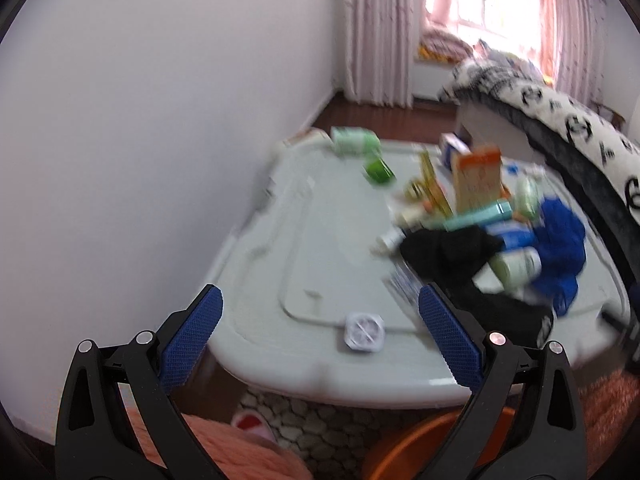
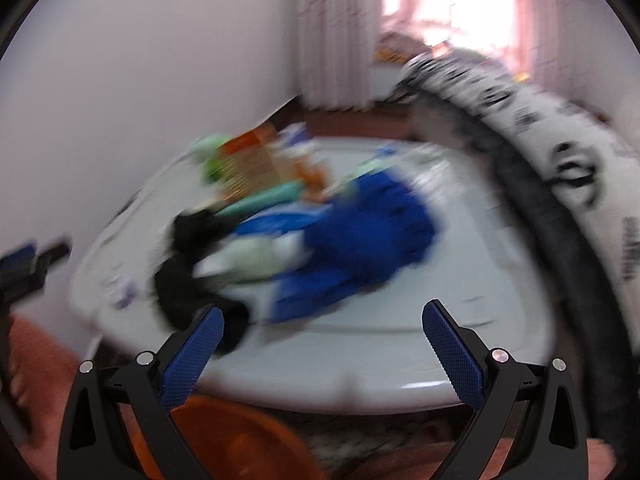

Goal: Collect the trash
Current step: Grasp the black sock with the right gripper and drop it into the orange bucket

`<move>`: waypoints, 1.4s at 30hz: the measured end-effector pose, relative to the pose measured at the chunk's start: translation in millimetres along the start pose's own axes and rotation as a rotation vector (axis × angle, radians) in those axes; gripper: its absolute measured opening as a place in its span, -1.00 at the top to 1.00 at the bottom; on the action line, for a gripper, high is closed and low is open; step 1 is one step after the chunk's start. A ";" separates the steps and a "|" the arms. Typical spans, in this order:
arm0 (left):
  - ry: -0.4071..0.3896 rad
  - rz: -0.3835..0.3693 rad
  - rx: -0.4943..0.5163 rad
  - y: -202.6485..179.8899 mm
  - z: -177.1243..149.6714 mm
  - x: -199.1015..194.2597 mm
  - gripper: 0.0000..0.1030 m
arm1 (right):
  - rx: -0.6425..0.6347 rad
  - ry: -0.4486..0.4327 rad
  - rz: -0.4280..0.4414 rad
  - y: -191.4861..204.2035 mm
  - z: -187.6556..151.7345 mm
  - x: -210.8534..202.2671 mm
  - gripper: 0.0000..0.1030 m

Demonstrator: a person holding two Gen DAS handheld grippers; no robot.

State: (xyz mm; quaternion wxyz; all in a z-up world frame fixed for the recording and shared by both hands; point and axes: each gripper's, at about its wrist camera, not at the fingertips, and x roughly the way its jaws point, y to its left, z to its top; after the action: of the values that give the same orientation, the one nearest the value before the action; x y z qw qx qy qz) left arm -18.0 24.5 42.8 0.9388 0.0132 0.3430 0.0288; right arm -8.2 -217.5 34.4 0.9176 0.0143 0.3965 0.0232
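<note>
Looking along my left gripper (image 1: 320, 336), I see its blue-padded jaws spread wide and holding nothing above the near edge of the pale grey plastic table top (image 1: 280, 220). A small white square packet (image 1: 365, 332) lies just ahead, between the fingers. Toward two o'clock sits the pile: a black cloth (image 1: 448, 256), a crumpled blue cloth (image 1: 560, 240), a pale green bottle (image 1: 516, 266) and an upright orange carton (image 1: 478, 178). The round orange plastic basin (image 1: 420, 452) waits below at five o'clock.

Through my right gripper (image 2: 322, 336), likewise spread and empty, everything smears with motion; the blue cloth (image 2: 360, 236) lies at twelve o'clock, the black cloth (image 2: 188, 272) at ten. I judge I should steady the view first, then pick the flat packet by its edges and drop it in the basin (image 2: 224, 440).
</note>
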 end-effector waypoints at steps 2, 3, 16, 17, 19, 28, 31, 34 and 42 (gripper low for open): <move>-0.018 0.015 -0.027 9.9 5.6 -3.6 -0.86 | -0.082 0.066 0.062 26.3 -1.4 16.1 -0.92; -0.017 0.013 -0.050 16.8 6.8 -3.9 -0.86 | -0.132 0.079 0.066 37.9 -1.1 21.2 -0.92; 0.084 -0.100 -0.355 78.0 2.1 12.8 -0.86 | -0.325 0.247 0.150 92.4 9.4 80.7 0.77; 0.088 -0.106 -0.361 79.2 1.8 14.1 -0.86 | -0.313 0.235 0.163 88.8 9.1 71.4 0.78; 0.105 -0.109 -0.355 77.8 1.4 16.6 -0.86 | -0.280 0.207 0.195 78.9 11.3 50.8 0.78; 0.301 -0.045 0.028 -3.8 -11.6 62.1 -0.87 | -0.022 0.092 0.316 26.7 19.2 -15.4 0.76; 0.347 -0.062 0.047 -11.9 -16.2 79.3 -0.87 | -0.002 0.081 0.312 20.3 12.0 -20.0 0.74; 0.383 -0.067 0.045 -15.0 -18.6 93.6 -0.85 | 0.011 0.093 0.316 19.1 5.1 -14.7 0.74; 0.385 -0.146 0.033 -20.6 -19.5 101.2 0.38 | 0.028 0.103 0.326 17.4 -2.5 -13.5 0.74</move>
State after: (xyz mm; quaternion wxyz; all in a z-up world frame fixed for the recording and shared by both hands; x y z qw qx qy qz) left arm 47.6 10.4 -38.1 0.8551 -0.0019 0.5167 -0.0431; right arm -19.8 -200.8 43.3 0.8798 0.0901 0.4359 0.1667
